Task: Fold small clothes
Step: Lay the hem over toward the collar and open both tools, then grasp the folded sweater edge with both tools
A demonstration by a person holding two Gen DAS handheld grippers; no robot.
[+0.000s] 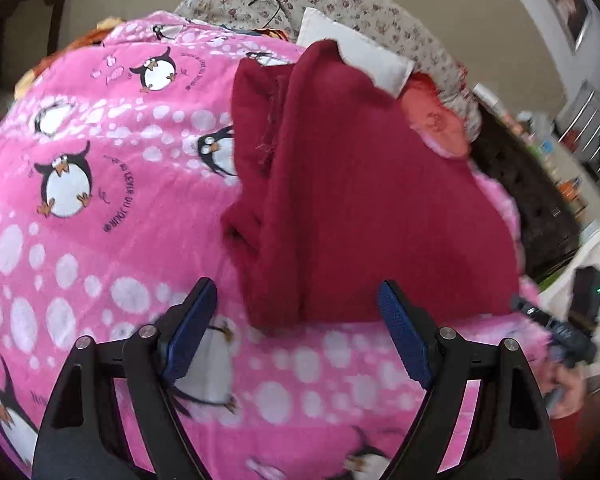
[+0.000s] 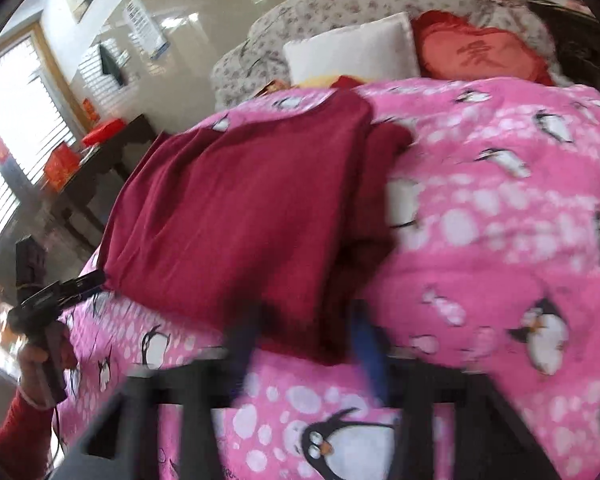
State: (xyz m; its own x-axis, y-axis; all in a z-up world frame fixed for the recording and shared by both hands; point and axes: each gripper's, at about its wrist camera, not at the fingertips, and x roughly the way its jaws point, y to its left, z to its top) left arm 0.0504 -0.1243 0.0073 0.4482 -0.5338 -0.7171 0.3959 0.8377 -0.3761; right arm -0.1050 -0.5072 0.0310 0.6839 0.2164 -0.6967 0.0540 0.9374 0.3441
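A dark red garment [image 1: 340, 184] lies partly folded on a pink penguin blanket [image 1: 100, 208]; it also shows in the right wrist view [image 2: 236, 208]. My left gripper [image 1: 296, 304] is open and empty, its blue pads [image 1: 192, 328] just short of the garment's near edge. My right gripper [image 2: 304, 336] is blurred by motion, its jaws apart at the garment's near edge, holding nothing. In the left wrist view the right gripper [image 1: 556, 324] sits at the garment's right corner; in the right wrist view the left gripper [image 2: 60, 288] sits at its left corner.
A white pillow [image 2: 352, 48] and a red cushion [image 2: 476, 52] lie at the head of the bed against a floral headboard [image 2: 340, 0]. A dark side table [image 2: 100, 160] with red boxes stands near the window. Shelves with clutter [image 1: 560, 168] run along the other side.
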